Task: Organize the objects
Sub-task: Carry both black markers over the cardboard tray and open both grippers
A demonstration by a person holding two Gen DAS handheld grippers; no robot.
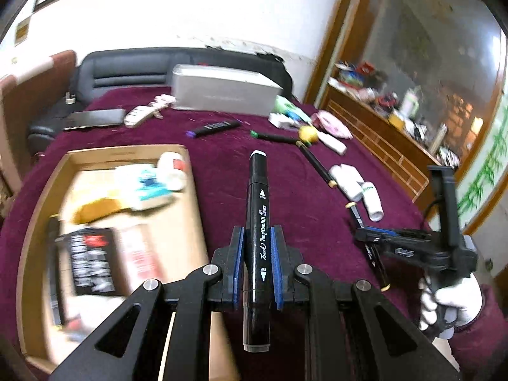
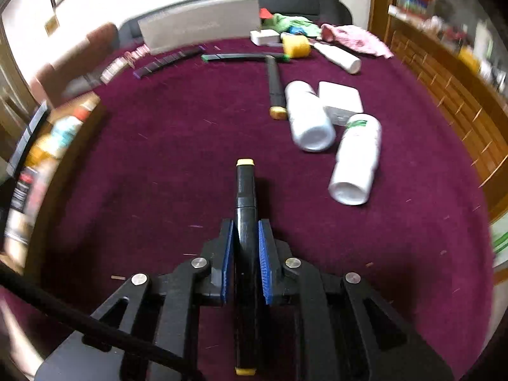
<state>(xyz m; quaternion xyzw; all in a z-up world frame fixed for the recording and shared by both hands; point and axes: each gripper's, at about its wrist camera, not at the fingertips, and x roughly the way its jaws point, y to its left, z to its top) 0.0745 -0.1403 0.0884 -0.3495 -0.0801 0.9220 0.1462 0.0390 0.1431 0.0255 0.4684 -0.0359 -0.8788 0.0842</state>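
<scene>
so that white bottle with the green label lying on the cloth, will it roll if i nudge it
Probably. The white bottle with the green label lies on its side on the purple cloth, and its round body should roll if pushed sideways. The cloth may slow it. The other white bottle lies close beside it and might stop it rolling that way.

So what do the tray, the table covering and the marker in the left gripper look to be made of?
Tray: probably cardboard, matte tan with thin flat walls. Table covering: dark red cloth, velvety nap with lint specks. Marker in the left gripper: glossy black plastic, judging by its sheen and printed lettering.
</scene>
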